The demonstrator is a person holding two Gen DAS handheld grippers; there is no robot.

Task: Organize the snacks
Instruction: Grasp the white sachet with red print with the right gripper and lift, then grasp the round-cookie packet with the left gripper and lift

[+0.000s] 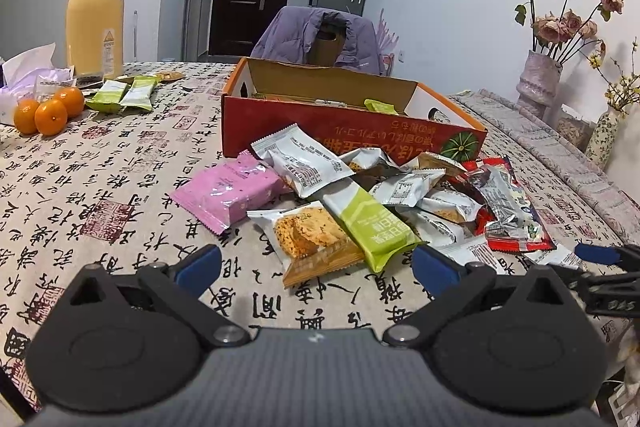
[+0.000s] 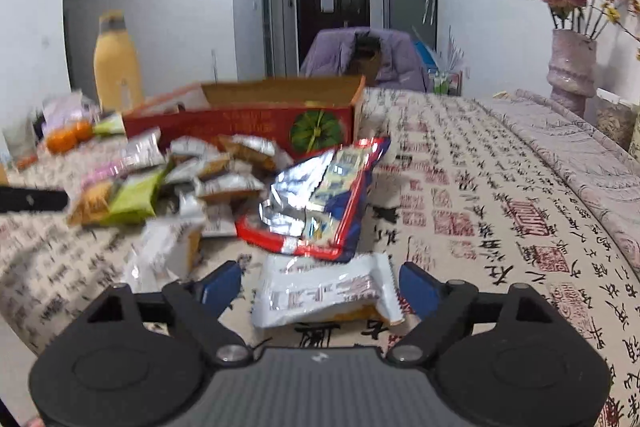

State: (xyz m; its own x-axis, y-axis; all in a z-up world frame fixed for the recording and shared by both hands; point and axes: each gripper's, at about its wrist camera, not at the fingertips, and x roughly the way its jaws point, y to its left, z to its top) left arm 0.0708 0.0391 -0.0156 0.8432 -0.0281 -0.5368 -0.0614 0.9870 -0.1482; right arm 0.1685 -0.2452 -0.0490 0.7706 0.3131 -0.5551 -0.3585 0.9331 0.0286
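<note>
While your left gripper (image 1: 316, 263) stands wide open with nothing between its blue pads, the snack pile (image 1: 380, 195) lies just in front of it on the tablecloth (image 1: 100, 187). At the left of this pile you see a pink packet (image 1: 228, 191). Next to it, an orange biscuit packet (image 1: 316, 243) and a green packet (image 1: 372, 223) reach in between the two pads, but neither pad touches them. Behind the pile stands the red cardboard box (image 1: 320, 131), open at the top, with one green packet inside. Far left, three oranges (image 1: 48, 111) and a yellow bottle (image 1: 96, 11) stay well apart from the snacks.

Your right gripper (image 2: 320, 287) is also wide open. A white packet (image 2: 324, 291) lies flat between its pads, not pressed by them. Just beyond it lies a red and silver bag (image 2: 316, 199).
</note>
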